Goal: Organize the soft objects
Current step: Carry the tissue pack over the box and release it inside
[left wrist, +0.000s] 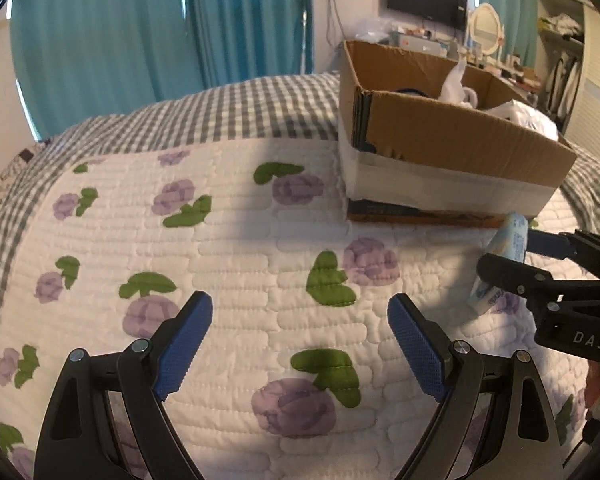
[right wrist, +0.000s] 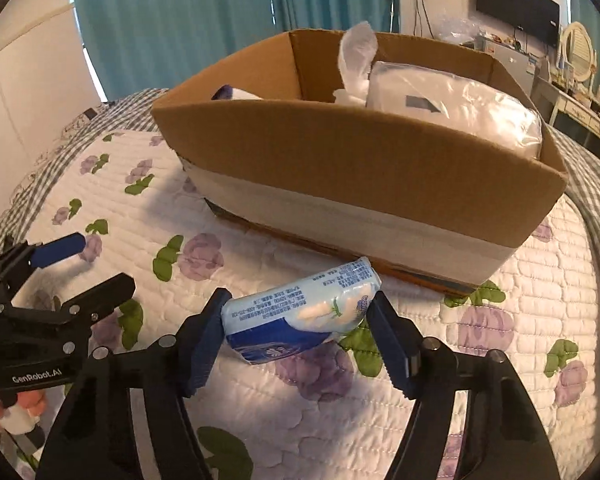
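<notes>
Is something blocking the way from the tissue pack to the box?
Only the box's own near wall. The right claw holds the tissue pack low over the quilt, below the cardboard box's rim, so it likely must lift over that wall. A plastic bag already fills the box's right side.

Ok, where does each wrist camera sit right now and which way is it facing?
Left wrist: behind the open left gripper, low over the floral quilt, facing the cardboard box; its own blue-padded fingers and the right gripper show.
Right wrist: behind the right gripper, which grips a blue tissue pack, facing the box; the left gripper shows at left.
Shared: box, quilt, tissue pack, teal curtains, wall TV.
</notes>
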Demonstrator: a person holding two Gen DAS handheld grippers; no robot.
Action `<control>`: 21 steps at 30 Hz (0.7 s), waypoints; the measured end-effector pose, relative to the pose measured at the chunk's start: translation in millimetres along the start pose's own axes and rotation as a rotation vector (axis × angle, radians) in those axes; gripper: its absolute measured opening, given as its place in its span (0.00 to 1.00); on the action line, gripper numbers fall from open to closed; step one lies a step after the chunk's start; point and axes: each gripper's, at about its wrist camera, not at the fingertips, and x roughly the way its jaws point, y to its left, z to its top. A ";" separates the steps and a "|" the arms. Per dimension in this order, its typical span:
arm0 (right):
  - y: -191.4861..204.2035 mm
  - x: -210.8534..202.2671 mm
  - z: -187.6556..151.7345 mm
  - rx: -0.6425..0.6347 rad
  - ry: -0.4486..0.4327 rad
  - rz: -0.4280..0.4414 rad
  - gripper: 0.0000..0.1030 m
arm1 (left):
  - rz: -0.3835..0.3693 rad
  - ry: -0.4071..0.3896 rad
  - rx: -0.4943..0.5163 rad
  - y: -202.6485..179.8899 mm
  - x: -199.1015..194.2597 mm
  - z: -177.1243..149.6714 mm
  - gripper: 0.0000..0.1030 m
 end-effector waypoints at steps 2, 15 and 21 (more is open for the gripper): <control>-0.1 -2.4 -1.5 0.000 -0.004 0.005 0.61 | 0.002 0.002 0.003 -0.3 0.0 -1.5 0.88; 7.1 -96.9 0.1 0.014 -0.121 -0.021 0.60 | -0.029 -0.091 -0.006 -10.1 -69.8 14.0 0.88; 16.9 -168.8 33.2 -0.035 -0.229 -0.050 0.60 | -0.038 -0.246 0.010 -18.1 -137.4 53.4 0.88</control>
